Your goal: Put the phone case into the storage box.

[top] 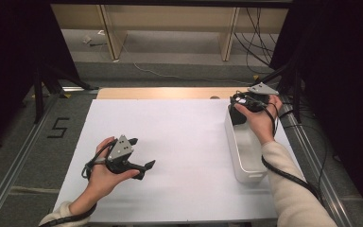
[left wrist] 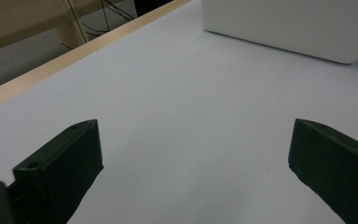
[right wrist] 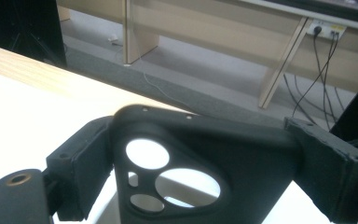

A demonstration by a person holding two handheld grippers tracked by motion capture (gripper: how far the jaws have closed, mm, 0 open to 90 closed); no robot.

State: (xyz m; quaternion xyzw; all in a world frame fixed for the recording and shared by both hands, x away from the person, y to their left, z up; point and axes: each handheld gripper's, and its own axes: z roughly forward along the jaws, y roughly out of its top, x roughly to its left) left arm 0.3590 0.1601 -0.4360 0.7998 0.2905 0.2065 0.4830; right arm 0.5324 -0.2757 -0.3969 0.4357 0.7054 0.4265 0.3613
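A black phone case [right wrist: 242, 158] with round camera cut-outs spans the gap between the jaws of my right gripper [right wrist: 198, 128], which is shut on its edges. From above, that right gripper [top: 246, 101] holds the phone case [top: 237, 116] over the far end of a white oblong bin [top: 234, 156] at the table's right side. My left gripper [top: 142, 152] rests low over the white table sheet [top: 179, 142] at the near left, jaws wide open and pointing right. Nothing sits between the left gripper [left wrist: 195, 123] jaws.
The white bin [left wrist: 284, 28] stands ahead of the left gripper across bare sheet. A wooden strip [top: 160, 92] edges the table's far side. Beyond it are floor, wooden furniture legs [top: 111, 33] and loose cables [top: 260, 42]. Metal rails flank the table.
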